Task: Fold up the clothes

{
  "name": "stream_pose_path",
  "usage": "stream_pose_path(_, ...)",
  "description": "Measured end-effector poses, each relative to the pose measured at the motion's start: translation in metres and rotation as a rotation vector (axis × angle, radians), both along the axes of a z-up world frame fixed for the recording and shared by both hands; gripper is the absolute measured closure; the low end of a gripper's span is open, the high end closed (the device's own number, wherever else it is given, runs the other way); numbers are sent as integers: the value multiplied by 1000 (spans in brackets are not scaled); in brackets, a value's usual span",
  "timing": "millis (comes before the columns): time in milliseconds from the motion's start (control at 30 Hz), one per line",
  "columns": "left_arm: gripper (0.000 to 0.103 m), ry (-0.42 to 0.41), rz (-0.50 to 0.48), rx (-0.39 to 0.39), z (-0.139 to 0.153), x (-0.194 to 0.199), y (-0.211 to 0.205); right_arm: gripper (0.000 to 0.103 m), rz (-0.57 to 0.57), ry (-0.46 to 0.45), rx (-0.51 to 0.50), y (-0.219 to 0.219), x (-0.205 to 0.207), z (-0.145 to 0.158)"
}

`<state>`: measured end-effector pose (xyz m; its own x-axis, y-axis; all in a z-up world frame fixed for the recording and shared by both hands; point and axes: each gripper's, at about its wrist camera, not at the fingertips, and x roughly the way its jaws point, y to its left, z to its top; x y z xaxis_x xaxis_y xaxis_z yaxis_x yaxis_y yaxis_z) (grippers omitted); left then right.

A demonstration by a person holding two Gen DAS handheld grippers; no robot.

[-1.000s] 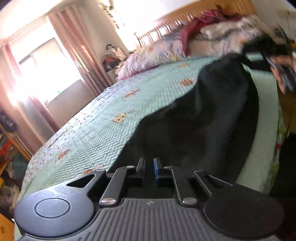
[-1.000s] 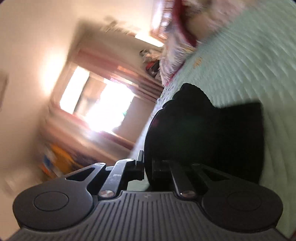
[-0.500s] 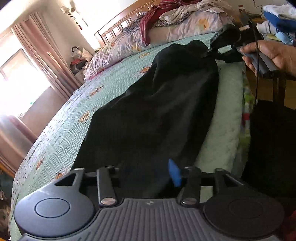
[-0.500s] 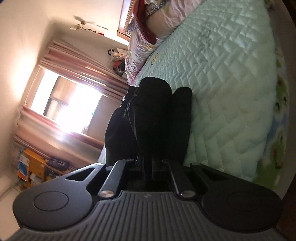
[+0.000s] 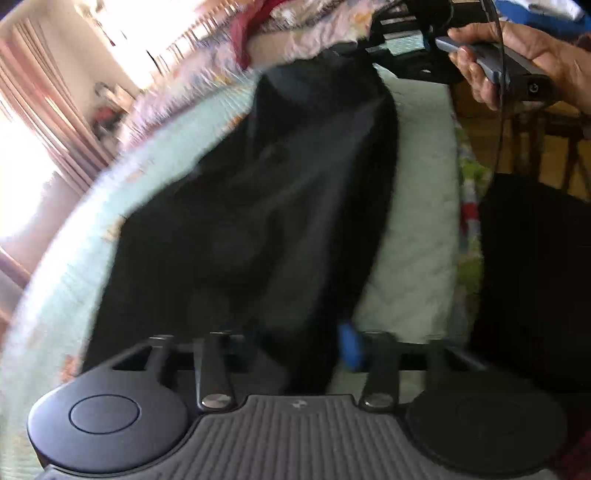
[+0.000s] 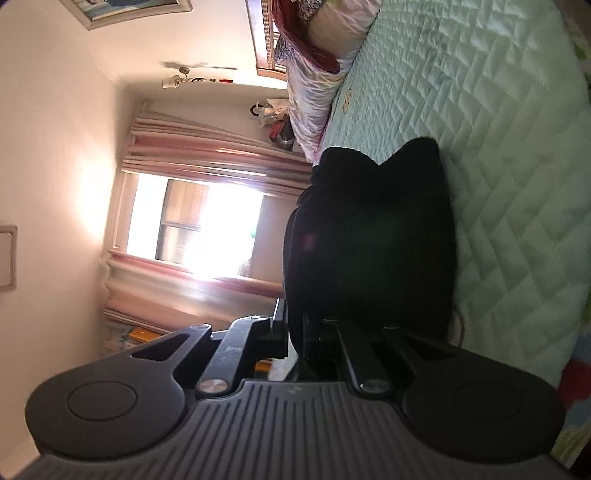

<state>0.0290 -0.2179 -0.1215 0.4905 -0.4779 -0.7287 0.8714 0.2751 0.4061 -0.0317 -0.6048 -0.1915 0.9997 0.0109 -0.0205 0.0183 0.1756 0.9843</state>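
Black garment (image 5: 280,206): spread on the pale green quilted bed cover (image 5: 410,236), running from frame bottom to upper centre in the left wrist view.
Left tongs (image 5: 299,347): bottom centre, garment edge between the spread fingers.
Right tongs (image 5: 399,40): upper right, at the garment's far end.
Pile of pillows and bedding (image 5: 295,33): top centre, behind the garment.
Curtained window (image 6: 207,232): left of the bed in the right wrist view.

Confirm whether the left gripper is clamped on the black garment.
No. The left gripper is open, fingers spread wide with the black garment lying loose between them.
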Motion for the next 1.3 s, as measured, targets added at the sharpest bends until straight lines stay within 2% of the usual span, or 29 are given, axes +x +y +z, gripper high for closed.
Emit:
stream_pose_path(133, 80, -9, -32, 16, 4, -1, 3, 95, 15, -27, 31, 2, 0, 4)
stream_pose_path(200, 84, 14, -12, -13, 10, 2, 8, 95, 23, -41, 46, 3, 0, 7)
stream_pose_path(300, 86, 22, 28, -65, 24, 6, 17, 95, 33, -60, 63, 3, 0, 11)
stream_pose_path(367, 87, 55, 44, -97, 35, 8, 23, 95, 40, -74, 68, 4, -1, 16)
stream_pose_path(467, 87, 96, 33, -80, 35, 10, 28, 95, 50, -88, 77, 5, -2, 19)
stream_pose_path(600, 82, 115, 10, -39, 29, 6, 25, 95, 40, -64, 97, 3, -4, 9)
stream_pose_path(733, 77, 71, -30, -58, 35, -5, 19, 95, 38, -50, 100, 3, -8, 4)
stream_pose_path(900, 74, 7, -37, -4, 23, -3, 6, 95, 42, -51, 83, 4, -6, 7)
stream_pose_path(967, 69, -10, -26, 0, 22, -1, 5, 95, 42, -48, 77, 4, -6, 8)
stream_pose_path(1033, 68, -20, -27, 7, 21, 1, 4, 95, 41, -48, 82, 2, -5, 6)
stream_pose_path(1233, 59, -132, -69, 74, 14, -12, 1, 95, 39, -45, 89, 2, -6, 3)
stream_pose_path(1300, 61, -123, -52, 48, 20, -10, 4, 95, 40, -45, 87, 2, -7, 4)
